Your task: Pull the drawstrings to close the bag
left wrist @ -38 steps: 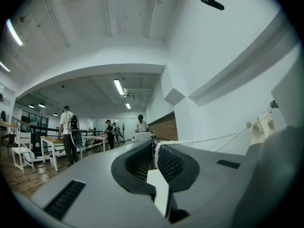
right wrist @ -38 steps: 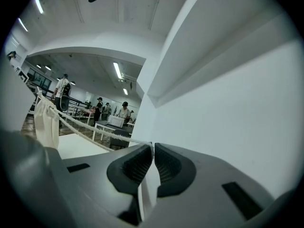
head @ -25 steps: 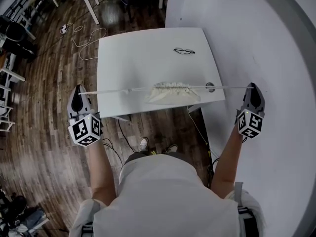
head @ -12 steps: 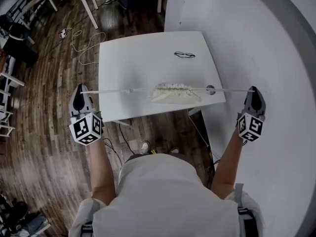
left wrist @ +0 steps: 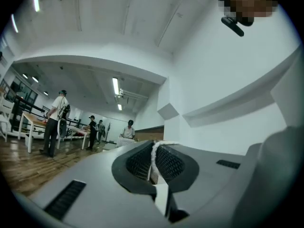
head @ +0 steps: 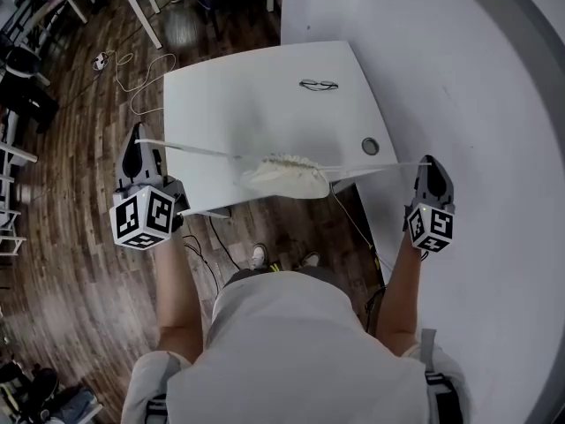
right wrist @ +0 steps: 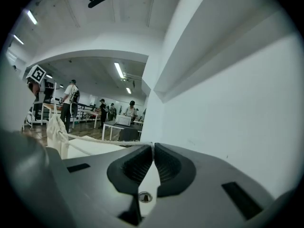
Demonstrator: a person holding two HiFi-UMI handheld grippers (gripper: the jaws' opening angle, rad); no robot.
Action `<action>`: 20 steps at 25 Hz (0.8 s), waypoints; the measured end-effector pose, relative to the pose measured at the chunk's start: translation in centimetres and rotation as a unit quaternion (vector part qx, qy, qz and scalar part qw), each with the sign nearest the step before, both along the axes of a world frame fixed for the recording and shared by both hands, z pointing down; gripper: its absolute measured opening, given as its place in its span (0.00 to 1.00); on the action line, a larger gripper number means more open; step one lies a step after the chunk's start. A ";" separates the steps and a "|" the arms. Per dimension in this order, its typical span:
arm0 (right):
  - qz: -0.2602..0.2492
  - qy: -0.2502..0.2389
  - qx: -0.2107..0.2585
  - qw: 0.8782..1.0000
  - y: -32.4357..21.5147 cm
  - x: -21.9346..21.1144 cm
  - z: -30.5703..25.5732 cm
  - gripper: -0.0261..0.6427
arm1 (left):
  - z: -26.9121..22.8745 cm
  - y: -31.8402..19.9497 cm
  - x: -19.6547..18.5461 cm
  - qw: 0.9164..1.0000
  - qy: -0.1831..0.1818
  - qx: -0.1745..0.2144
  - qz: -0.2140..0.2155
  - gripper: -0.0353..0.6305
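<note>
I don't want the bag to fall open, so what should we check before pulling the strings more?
1. Fingers of the left gripper shut on the white cord drawstring: ok.
2. Fingers of the right gripper shut on the other white drawstring: ok.
3. Both strings stretched straight to the bag: ok.
4. Mouth of the cream cloth drawstring bag bunched up: ok. Fully closed: cannot tell.
5. Black-rimmed eyeglasses clear of the strings: ok, far back on the white table.
6. Bag resting on the table: cannot tell; it is at the near edge.
</note>
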State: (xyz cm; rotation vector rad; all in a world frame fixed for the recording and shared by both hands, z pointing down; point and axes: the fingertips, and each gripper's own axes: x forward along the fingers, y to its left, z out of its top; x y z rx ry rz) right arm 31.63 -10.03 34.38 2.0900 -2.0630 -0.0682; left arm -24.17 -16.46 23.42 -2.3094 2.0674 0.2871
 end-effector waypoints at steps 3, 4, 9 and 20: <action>-0.022 -0.026 0.004 0.999 -0.1 -1.1 -0.3 0.10 | -1.2 0.1 1.6 1.000 0.010 0.012 0.021 0.08; -0.031 -0.042 0.007 0.999 -0.1 -1.4 -0.4 0.10 | -1.1 0.2 2.1 1.000 0.012 0.012 0.026 0.08; -0.065 -0.093 0.019 0.993 0.2 -2.6 -1.6 0.10 | 0.5 1.0 4.0 0.999 0.017 -0.006 0.046 0.08; -0.131 -0.102 0.039 0.985 0.3 -5.2 -6.3 0.10 | 2.8 3.5 4.9 0.997 0.012 -0.027 0.065 0.08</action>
